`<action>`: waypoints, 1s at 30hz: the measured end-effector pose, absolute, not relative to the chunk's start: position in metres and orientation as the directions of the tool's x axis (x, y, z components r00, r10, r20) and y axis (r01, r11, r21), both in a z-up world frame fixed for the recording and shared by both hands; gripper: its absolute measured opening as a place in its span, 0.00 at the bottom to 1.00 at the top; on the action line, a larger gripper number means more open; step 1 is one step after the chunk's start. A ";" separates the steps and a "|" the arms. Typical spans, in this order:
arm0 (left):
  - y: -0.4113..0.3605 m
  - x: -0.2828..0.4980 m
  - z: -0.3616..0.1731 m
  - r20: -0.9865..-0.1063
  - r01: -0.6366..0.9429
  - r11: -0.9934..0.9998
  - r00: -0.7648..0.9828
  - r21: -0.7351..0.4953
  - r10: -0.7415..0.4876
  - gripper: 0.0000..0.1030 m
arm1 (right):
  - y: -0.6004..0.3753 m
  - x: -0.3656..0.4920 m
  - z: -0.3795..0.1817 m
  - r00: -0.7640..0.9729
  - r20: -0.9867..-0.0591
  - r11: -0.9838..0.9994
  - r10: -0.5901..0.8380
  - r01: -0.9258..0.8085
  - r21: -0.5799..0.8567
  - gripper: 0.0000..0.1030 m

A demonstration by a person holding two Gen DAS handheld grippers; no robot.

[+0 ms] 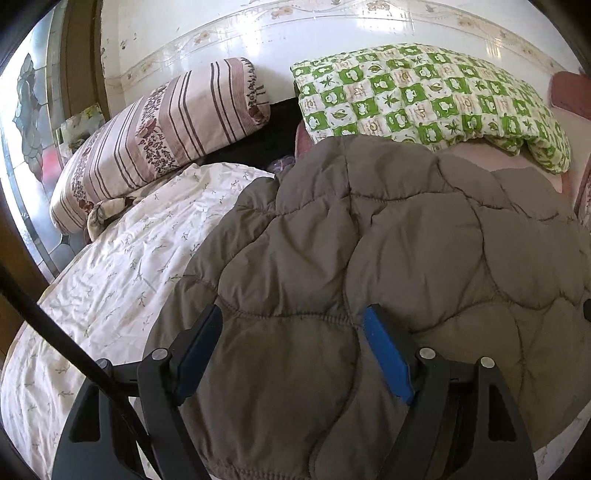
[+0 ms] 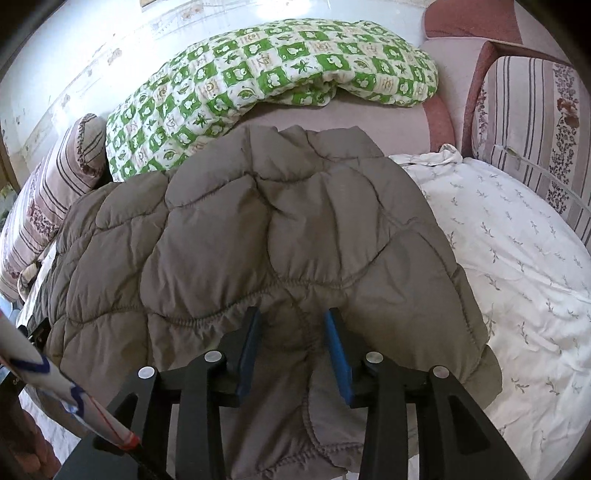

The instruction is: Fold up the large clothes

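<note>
A large grey-brown quilted jacket (image 1: 369, 240) lies spread on the white flowered bed sheet (image 1: 110, 280). My left gripper (image 1: 293, 314) hangs over the jacket's near left part, jaws wide apart, with flat padded fabric below and between the blue pads (image 1: 386, 354). In the right wrist view the same jacket (image 2: 258, 221) fills the middle. My right gripper (image 2: 292, 314) is over its near hem with the jaws partly apart. A puffy ridge of the jacket rises between its blue pads (image 2: 338, 354), and I see no firm pinch on it.
A green-and-white checked quilt (image 1: 424, 92) lies behind the jacket by the tiled wall. Striped flowered pillows sit at the left (image 1: 155, 136) and the right (image 2: 524, 129). A pink chair (image 2: 461, 22) stands at the back right. A sleeve (image 2: 55, 387) shows at lower left.
</note>
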State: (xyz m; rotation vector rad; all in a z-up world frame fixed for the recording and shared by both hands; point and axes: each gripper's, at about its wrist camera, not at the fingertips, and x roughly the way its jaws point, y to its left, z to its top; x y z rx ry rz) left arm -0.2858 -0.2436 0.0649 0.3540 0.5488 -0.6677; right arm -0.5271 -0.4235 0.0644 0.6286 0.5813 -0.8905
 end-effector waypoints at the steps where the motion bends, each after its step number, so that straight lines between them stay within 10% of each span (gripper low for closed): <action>1: -0.244 -0.286 0.065 -0.583 0.665 0.734 0.653 0.136 -0.484 0.76 | -0.424 -0.527 0.064 0.503 -0.692 0.477 -0.517 0.841 0.255 0.39; 30: -0.242 -0.278 0.067 -0.618 0.677 0.731 0.612 0.087 -0.493 0.76 | -0.426 -0.542 0.079 0.479 -0.670 0.433 -0.567 0.866 0.253 0.43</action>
